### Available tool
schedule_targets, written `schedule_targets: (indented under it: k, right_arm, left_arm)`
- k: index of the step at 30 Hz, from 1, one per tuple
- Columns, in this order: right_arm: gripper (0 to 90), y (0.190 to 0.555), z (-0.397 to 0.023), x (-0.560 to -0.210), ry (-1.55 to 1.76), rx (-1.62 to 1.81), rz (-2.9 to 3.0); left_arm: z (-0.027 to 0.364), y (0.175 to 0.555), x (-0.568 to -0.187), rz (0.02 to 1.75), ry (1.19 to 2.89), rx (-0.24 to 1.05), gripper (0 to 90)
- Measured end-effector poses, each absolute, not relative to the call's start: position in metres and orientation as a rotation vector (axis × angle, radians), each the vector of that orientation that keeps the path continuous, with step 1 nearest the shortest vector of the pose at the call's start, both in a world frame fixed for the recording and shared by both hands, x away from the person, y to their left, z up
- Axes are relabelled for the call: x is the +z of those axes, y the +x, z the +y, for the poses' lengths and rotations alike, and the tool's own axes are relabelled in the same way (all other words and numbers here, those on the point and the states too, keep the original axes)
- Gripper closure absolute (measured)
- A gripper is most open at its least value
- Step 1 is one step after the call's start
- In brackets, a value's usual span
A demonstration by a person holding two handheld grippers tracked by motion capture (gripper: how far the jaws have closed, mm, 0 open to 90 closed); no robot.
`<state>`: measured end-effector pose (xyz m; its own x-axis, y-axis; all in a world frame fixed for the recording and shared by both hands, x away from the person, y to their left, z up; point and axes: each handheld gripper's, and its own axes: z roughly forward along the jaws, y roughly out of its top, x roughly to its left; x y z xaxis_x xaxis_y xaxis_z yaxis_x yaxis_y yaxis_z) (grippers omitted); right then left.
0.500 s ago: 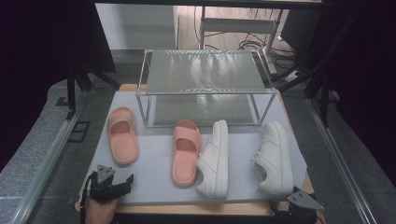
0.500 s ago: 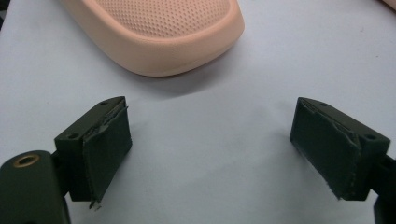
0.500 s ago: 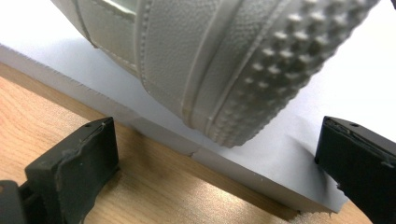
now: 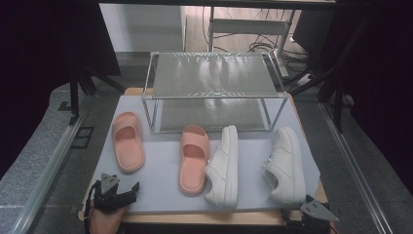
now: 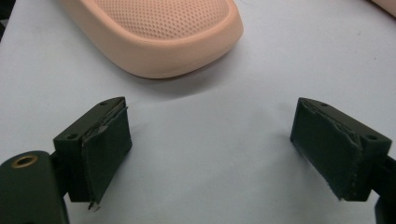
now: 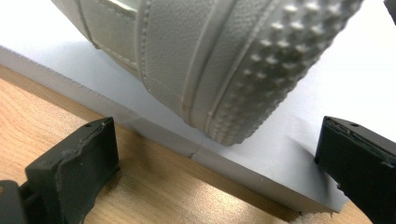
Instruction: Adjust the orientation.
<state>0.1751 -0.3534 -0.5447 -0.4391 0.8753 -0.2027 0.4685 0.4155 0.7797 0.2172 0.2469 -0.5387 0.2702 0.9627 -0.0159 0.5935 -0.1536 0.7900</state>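
Sneakers (image 4: pixel 285 165), white, and two pink slides sit on the grey mat (image 4: pixel 160 187) near the worktop's front edge, before a wire rack (image 4: pixel 214 92). Your right gripper (image 6: pixel 219 163) faces the right sneaker's heel, jaws apart and empty; centre them before closing. Your left gripper (image 5: pixel 210 149), jaws also apart, nears the left slide (image 5: pixel 159 32). No legible writing.
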Motion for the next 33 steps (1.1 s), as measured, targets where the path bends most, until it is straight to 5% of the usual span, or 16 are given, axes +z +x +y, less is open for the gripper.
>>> schedule_targets:
  k: [33]
  right_arm:
    - [0.0, 0.178, -0.378, -0.537, 1.325, 1.193, 2.035]
  left_arm:
    - [0.252, 0.230, -0.511, 1.397, 1.831, 0.546, 14.3]
